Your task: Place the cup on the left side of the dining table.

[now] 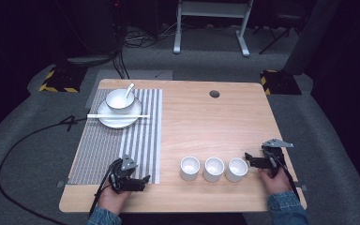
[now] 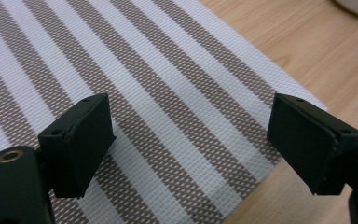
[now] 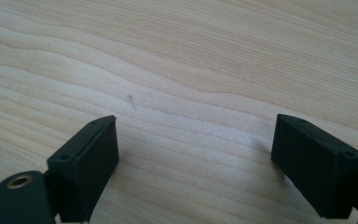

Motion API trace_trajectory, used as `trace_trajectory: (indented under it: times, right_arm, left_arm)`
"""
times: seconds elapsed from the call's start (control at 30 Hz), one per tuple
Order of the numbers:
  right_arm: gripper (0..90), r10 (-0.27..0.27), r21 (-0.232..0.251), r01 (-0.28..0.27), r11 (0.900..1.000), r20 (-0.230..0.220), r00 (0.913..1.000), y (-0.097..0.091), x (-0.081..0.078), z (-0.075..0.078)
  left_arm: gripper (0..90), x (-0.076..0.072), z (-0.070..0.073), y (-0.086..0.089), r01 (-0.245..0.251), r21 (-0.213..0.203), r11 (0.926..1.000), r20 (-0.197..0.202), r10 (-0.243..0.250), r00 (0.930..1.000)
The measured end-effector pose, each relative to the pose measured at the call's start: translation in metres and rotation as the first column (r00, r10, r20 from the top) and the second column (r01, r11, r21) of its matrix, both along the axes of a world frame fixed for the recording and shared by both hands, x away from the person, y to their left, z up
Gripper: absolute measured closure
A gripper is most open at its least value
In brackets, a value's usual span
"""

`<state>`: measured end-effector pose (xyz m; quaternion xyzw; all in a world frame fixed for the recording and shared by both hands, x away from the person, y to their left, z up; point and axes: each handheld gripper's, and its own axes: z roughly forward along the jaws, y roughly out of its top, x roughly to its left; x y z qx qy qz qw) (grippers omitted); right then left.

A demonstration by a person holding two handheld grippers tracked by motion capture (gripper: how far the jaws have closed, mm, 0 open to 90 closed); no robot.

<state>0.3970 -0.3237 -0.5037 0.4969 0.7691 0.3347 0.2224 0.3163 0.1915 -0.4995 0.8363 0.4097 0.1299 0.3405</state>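
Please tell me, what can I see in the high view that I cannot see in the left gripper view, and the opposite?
The high view alone gives the whole scene: three white cups in a row, a bowl with a spoon on a plate, chopsticks across that plate, and the right gripper beside the right-hand cup. The left gripper view alone gives the fine woven mesh of the striped placemat and the inner faces of its two black jaws, standing wide apart with nothing between them. Both share the left gripper, the placemat's near corner and the wooden table.

Left claw point(image 1: 143, 179) jaws wide apart, right claw point(image 1: 246, 157) likewise, both held low
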Motion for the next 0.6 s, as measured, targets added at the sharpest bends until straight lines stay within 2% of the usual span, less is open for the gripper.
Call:
trace_trajectory:
  times: [0.23,0.4,0.6]
  right_arm:
    - [14.9,0.0,0.0,0.0,1.0,0.0,1.0,0.0,0.0,0.0]
    - [15.0,0.0,0.0,0.0,1.0,0.0,1.0,0.0,0.0,0.0]
    - [15.0,0.0,0.0,0.0,1.0,0.0,1.0,0.0,0.0,0.0]
  left_arm:
    - [21.1,-0.003,0.005,-0.004,0.033,-0.032,0.9989,0.015,-0.033,0.9994]
    - [19.1,-0.003,0.009,-0.006,0.038,-0.05,0.998,0.012,-0.037,0.9992]
    - [16.0,-0.003,0.015,-0.007,0.052,-0.083,0.9952,0.036,-0.049,0.9982]
